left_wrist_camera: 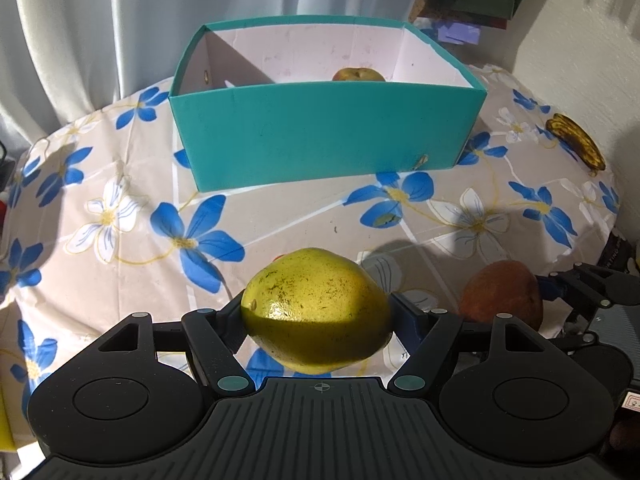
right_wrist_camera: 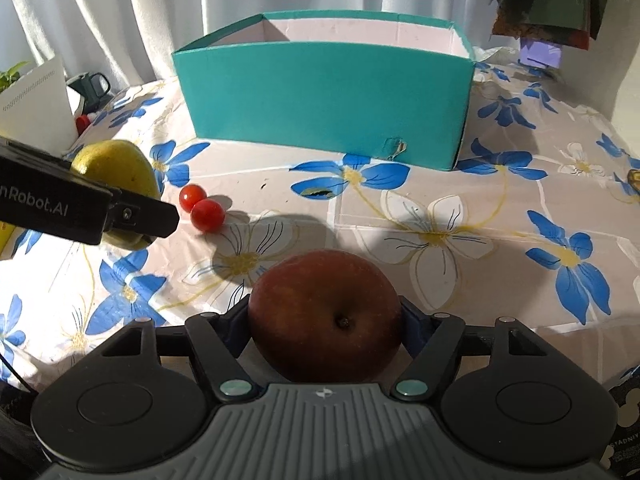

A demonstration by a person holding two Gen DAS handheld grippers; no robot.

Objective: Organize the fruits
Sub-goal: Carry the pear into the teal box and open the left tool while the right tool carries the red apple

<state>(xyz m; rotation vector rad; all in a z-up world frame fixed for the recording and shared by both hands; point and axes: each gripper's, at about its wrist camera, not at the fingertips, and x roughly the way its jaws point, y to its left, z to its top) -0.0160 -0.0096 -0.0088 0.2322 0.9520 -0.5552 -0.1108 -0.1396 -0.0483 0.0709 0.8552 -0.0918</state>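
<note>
Fruits sit in both of your grippers. Your left gripper (left_wrist_camera: 316,312) is clamped on a yellow-green pear (left_wrist_camera: 316,308), pads pressing on both of its sides. Your right gripper (right_wrist_camera: 324,316) grasps a dark red apple (right_wrist_camera: 325,314), which sits low over the worktop (right_wrist_camera: 400,208) with its flowered cloth. Just beyond the pear, in the right wrist view, two cherry tomatoes (right_wrist_camera: 202,208) lie touching each other on the cloth. Farther back stands a teal box (left_wrist_camera: 326,136), open at the top, with one more fruit (left_wrist_camera: 358,75) inside near its front wall. A brown-spotted banana (left_wrist_camera: 576,140) lies near the worktop's right edge, well apart from the box.
</note>
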